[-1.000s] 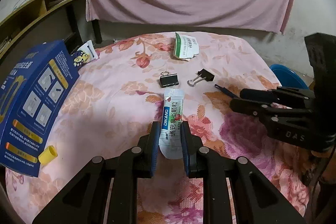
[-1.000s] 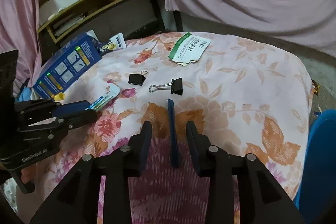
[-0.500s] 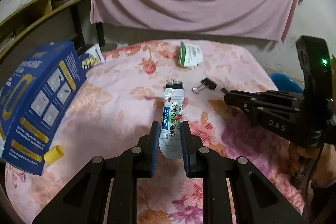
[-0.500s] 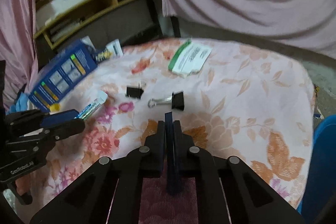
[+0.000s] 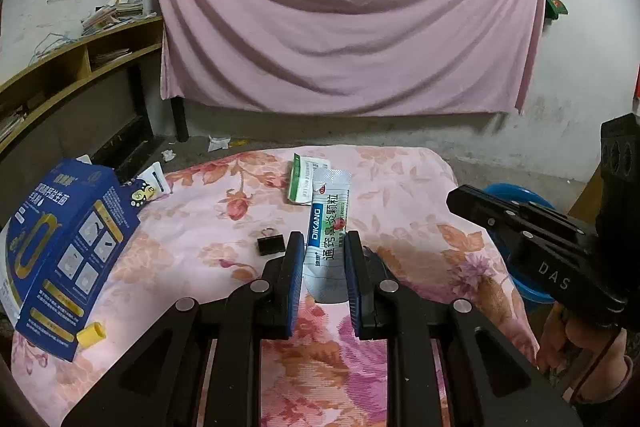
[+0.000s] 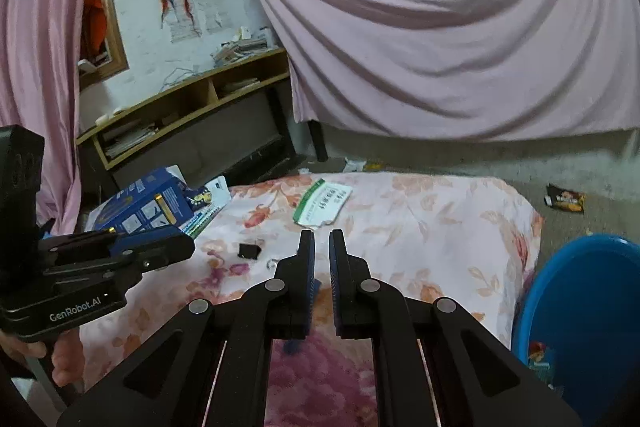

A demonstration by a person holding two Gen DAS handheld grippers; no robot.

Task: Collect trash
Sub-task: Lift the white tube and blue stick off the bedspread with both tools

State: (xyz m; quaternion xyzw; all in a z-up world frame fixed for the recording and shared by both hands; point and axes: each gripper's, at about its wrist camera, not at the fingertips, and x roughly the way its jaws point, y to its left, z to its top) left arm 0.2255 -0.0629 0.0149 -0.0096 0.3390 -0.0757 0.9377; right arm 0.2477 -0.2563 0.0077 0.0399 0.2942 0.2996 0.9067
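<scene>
My left gripper (image 5: 324, 239) is shut on a white DIKANG sachet (image 5: 330, 211) and holds it up above the flowered tablecloth (image 5: 200, 227). My right gripper (image 6: 322, 239) hovers over the table's right side with its jaws nearly together. Nothing shows between its tips. A dark blue strip (image 6: 292, 345) slants down behind the pads, seemingly pinched at their rear. A blue basin (image 6: 580, 307) stands on the floor to the right. A torn green-and-white packet (image 6: 324, 205) lies at the table's far side.
A blue carton (image 5: 60, 255) stands at the left edge with a yellow cap (image 5: 92, 334) beside it. A black binder clip (image 5: 270, 245) lies mid-table. Wooden shelves line the left wall, and a wrapper (image 6: 564, 199) lies on the floor.
The right gripper shut on the blue strip and lifted; the strip now hangs under the fingers. The left gripper rose higher with the sachet.
</scene>
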